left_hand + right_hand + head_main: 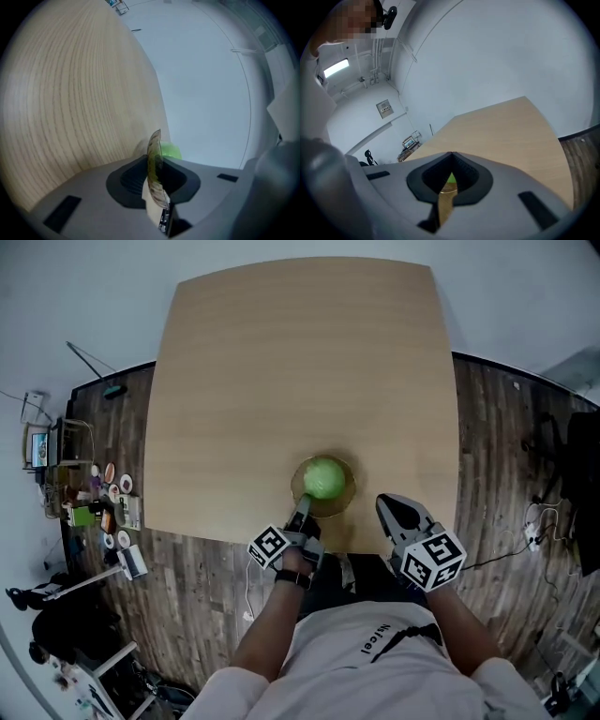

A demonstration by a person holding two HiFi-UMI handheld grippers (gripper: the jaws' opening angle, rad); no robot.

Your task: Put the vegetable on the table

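Note:
A round green vegetable (324,478) sits on a shallow olive-yellow plate (346,503) near the front edge of the light wooden table (300,362). My left gripper (302,509) reaches the plate's front-left rim and is shut on it. In the left gripper view the plate rim (153,154) stands edge-on between the jaws of the left gripper (157,163), with the vegetable (171,151) just behind. My right gripper (390,506) hovers to the right of the plate, shut and empty. In the right gripper view the tips of the right gripper (451,153) meet, and a sliver of vegetable (451,178) shows through below them.
The plate lies close to the table's front edge, with wide bare tabletop behind it. A low shelf with small items (103,502) stands on the dark wooden floor at the left. Cables (534,521) lie on the floor at the right.

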